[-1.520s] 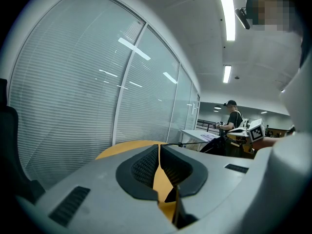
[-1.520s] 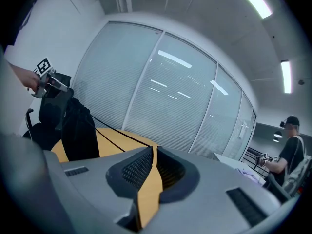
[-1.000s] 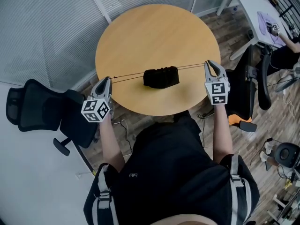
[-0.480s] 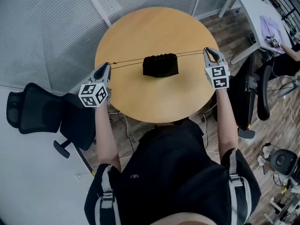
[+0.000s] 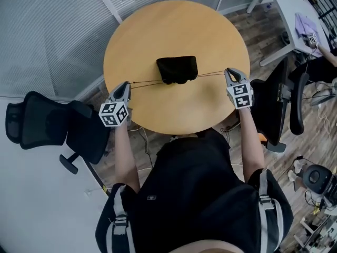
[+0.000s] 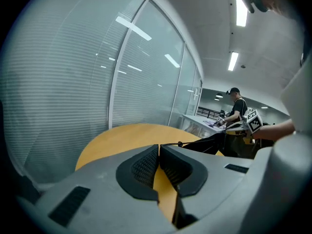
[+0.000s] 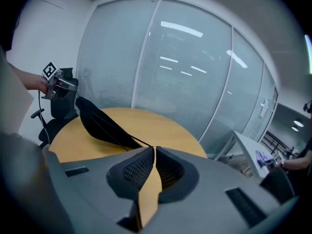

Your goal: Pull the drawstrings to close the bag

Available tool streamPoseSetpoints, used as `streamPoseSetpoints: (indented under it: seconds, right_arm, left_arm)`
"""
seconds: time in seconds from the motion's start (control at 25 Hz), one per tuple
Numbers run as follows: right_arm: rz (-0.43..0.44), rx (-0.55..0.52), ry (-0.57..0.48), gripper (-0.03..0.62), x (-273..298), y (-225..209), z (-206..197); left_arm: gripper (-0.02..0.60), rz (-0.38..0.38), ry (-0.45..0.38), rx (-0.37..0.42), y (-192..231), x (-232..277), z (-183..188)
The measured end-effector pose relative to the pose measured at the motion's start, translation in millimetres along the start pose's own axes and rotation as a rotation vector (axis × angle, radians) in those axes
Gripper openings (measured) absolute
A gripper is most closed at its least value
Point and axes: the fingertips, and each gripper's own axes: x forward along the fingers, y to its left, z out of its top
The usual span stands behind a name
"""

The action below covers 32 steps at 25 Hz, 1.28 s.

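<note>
Head view: the black bag (image 5: 177, 69) lies near the middle of the round wooden counter (image 5: 174, 25), its mouth bunched and its contents hidden. The left drawstring (image 5: 143, 81) and right drawstring (image 5: 211, 74) run taut from the bag. The left gripper (image 5: 126, 83) sits at the counter's rim, the right gripper (image 5: 228, 71) just inside it. Black chairs (image 5: 47, 125) crowd both sides of the counter. The cubes bear square markers, with no readable words.

Left gripper view: the jaws are pressed together, pinching the left drawstring.

Right gripper view: the jaws have just been closing and meet at the tips on the right drawstring, with the bag beyond them on the counter.
</note>
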Motion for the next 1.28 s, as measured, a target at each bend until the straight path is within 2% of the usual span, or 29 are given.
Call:
streamPoseSetpoints:
  seconds: [0.12, 0.32, 0.48, 0.64, 0.68, 0.76, 0.84, 0.92, 1.04, 1.16, 1.28]
  right_arm:
    - [0.047, 0.016, 0.111, 0.074, 4.0, 25.9, -56.3]
    - [0.119, 0.034, 0.267, 0.074, 8.3, 61.0, -129.4]
    - [0.223, -0.025, 0.365, 0.104, 8.0, 103.7, -180.5]
    - [0.251, -0.015, 0.439, 0.127, 7.0, 129.2, -218.1]
    - [0.274, -0.016, 0.463, 0.145, 5.8, 136.2, -228.6]
    - [0.322, -0.037, 0.505, 0.217, 0.7, 149.0, -246.5]
    - [0.316, -0.059, 0.484, 0.256, -5.2, 151.5, -250.5]
    - [0.274, -0.019, 0.408, 0.265, -11.0, 147.2, -241.8]
    - [0.2, 0.114, 0.272, 0.265, -24.2, 135.1, -217.6]
    - [0.166, 0.165, 0.203, 0.254, -46.4, 135.9, -203.4]
    - [0.13, 0.147, 0.175, 0.126, -72.6, 144.8, -191.5]
  left_arm:
    - [0.018, 0.005, 0.105, -0.015, -6.8, -4.6, -61.6]
    - [0.018, 0.003, 0.27, -0.015, -16.5, -2.2, -136.6]
    - [0.018, -0.027, 0.453, 0.091, -25.6, 4.7, -202.1]
    - [0.02, -0.09, 0.521, 0.144, -35.0, 5.6, -239.0]
    - [0.026, -0.099, 0.529, 0.154, -36.1, 4.3, -245.2]
    - [0.132, -0.123, 0.542, 0.194, -40.0, 0.4, -255.0]
    - [0.203, -0.162, 0.543, 0.238, -45.0, -3.9, -262.2]
    - [0.217, -0.19, 0.513, 0.251, -45.9, -9.4, -263.0]
    - [0.218, -0.18, 0.427, 0.207, -40.2, -20.2, -248.5]
    - [0.218, -0.16, 0.342, 0.163, -36.8, -37.8, -229.7]
    - [0.202, -0.155, 0.271, 0.152, -37.6, -58.3, -208.8]
